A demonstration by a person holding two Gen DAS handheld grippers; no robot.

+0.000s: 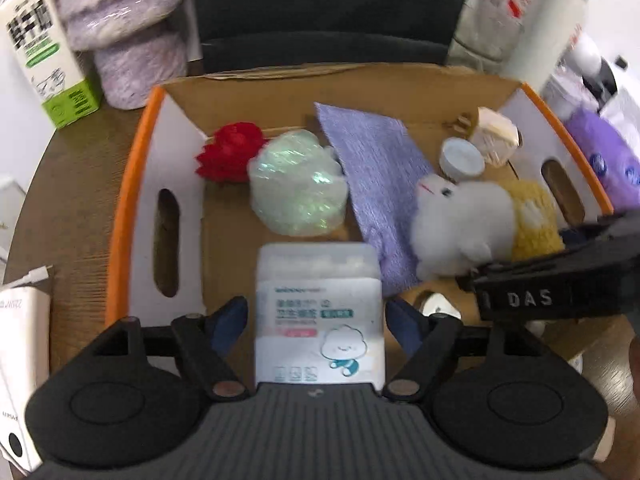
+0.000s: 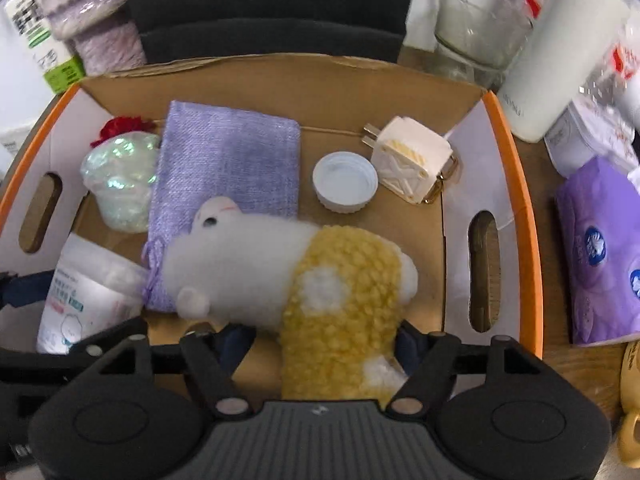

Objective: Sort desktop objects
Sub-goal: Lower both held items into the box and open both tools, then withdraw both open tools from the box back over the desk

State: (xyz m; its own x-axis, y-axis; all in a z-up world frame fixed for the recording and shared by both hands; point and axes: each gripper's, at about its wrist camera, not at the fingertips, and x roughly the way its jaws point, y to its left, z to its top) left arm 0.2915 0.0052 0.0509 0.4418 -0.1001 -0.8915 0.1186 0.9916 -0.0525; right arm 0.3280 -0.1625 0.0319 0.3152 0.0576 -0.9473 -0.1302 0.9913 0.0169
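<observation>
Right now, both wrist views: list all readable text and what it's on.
"DAS": white letters on the black right hand-held gripper, seen from the left wrist.
Cotton swab box: printed lines and a cloud cartoon, too blurred to read.
Green and white carton: print blurred, unreadable.
White bottle: small vertical lettering, too small to read.
Purple tissue pack: blue emblems, no legible words.

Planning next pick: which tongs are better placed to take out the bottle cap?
Right. The right tongs face the bottle cap past the plush toy; the left tongs straddle the swab box, farther away.
</observation>
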